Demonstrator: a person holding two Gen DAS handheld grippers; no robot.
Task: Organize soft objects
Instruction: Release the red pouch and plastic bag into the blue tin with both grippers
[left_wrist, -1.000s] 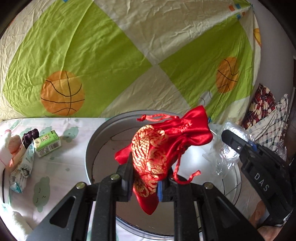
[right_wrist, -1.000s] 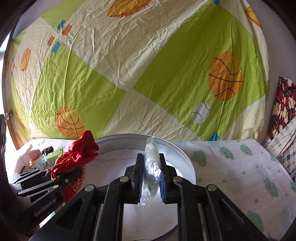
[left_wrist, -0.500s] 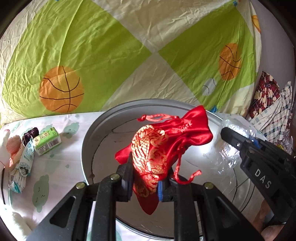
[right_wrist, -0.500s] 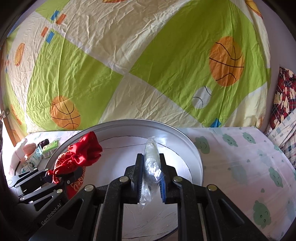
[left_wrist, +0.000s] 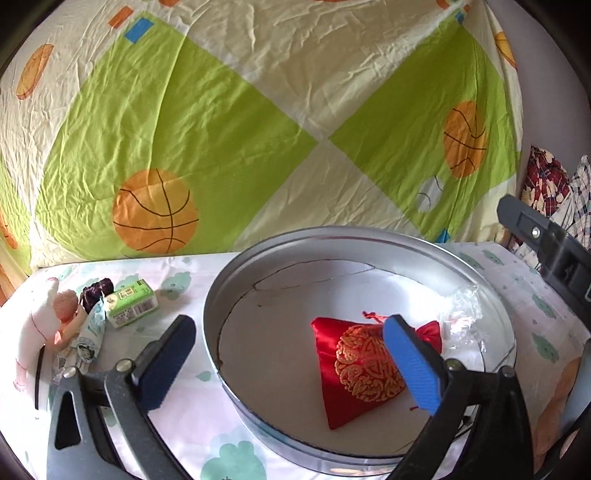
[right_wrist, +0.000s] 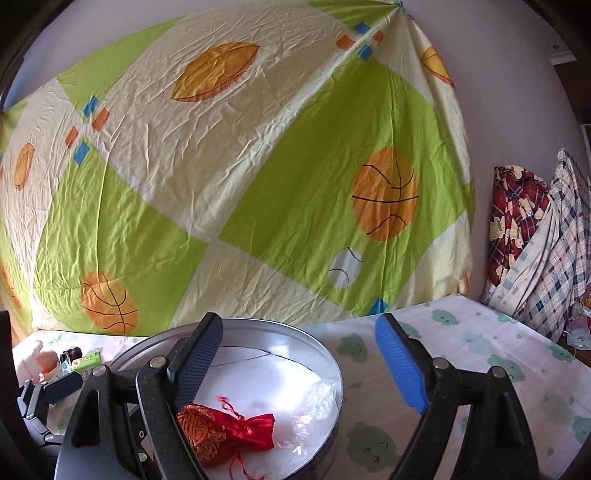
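Observation:
A red and gold drawstring pouch (left_wrist: 354, 365) lies on the floor of a round metal tin (left_wrist: 221, 295); it also shows in the right wrist view (right_wrist: 229, 428). A clear plastic bag (left_wrist: 461, 317) lies in the tin against its right wall, also in the right wrist view (right_wrist: 317, 402). My left gripper (left_wrist: 291, 362) is open and empty above the tin's front. My right gripper (right_wrist: 299, 365) is open and empty above the tin's right side (right_wrist: 332, 362).
Left of the tin lie a green carton (left_wrist: 131, 308), a dark small item (left_wrist: 96, 297), a tube-like packet (left_wrist: 88, 338) and a white and pink plush toy (left_wrist: 40, 332). A basketball-print sheet (left_wrist: 221, 129) hangs behind. Plaid fabrics (right_wrist: 535, 240) pile at the right.
Both grippers have opened. The red pouch dropped from the left gripper and the plastic bag from the right gripper; both now lie in the tin. Both grippers rose and drew back.

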